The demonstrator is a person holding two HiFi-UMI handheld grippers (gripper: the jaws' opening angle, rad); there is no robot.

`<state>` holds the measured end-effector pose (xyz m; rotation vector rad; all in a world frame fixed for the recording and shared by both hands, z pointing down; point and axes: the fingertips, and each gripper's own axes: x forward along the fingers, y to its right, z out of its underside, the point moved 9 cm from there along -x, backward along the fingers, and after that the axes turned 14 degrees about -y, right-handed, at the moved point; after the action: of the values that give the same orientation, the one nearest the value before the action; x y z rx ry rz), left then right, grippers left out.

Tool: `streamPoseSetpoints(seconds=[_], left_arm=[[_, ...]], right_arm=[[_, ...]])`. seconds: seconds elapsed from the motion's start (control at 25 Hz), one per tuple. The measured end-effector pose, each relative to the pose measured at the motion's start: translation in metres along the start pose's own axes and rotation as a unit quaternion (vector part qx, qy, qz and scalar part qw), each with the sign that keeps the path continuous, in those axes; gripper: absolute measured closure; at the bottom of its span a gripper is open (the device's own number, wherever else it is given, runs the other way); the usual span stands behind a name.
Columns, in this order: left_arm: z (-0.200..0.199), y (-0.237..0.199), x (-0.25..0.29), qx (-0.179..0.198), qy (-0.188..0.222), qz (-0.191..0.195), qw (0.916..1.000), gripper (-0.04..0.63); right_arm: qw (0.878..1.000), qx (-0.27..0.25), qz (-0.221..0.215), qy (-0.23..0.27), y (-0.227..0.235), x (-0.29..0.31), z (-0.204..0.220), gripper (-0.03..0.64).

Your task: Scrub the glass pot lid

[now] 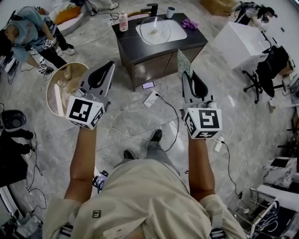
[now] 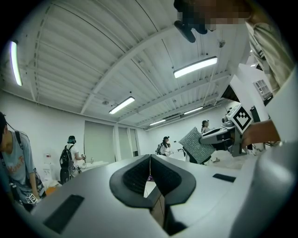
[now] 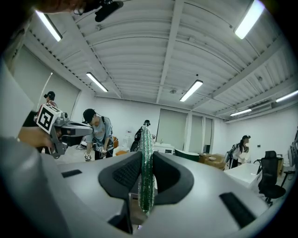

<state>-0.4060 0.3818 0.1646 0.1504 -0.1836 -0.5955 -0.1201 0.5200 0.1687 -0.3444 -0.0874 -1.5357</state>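
Note:
The glass pot lid [image 1: 154, 25] lies in the white sink [image 1: 177, 31] of a dark cabinet [image 1: 135, 46] ahead of me. My right gripper [image 1: 183, 75] is shut on a green scrub pad [image 1: 184, 63] that stands upright between the jaws, well short of the cabinet. In the right gripper view the scrub pad [image 3: 147, 176] fills the gap of the right gripper [image 3: 146, 158]. My left gripper [image 1: 110, 66] is held level beside it, shut on nothing. In the left gripper view, the left gripper [image 2: 150, 160] has its jaws meeting, and the scrub pad [image 2: 198, 145] shows to the right.
A pink bottle [image 1: 123, 21], black faucet [image 1: 152, 9], cup [image 1: 170, 11] and purple cloth [image 1: 189, 23] stand around the sink. A power strip [image 1: 152, 99], cables and a phone [image 1: 148, 85] lie on the floor. A round tub [image 1: 58, 91] and a person [image 1: 28, 28] are left; an office chair [image 1: 266, 70] right.

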Motion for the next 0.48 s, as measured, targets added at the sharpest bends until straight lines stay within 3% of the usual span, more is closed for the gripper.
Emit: streamPoseSetpoints(seconds=[0.48], left_arm=[[-0.004, 0.025, 0.139, -0.006, -0.053, -0.022, 0.9983, 0.575]], right_arm=[[0.999, 0.028, -0.042, -0.01, 0.133, 0.089, 0.029, 0.535]])
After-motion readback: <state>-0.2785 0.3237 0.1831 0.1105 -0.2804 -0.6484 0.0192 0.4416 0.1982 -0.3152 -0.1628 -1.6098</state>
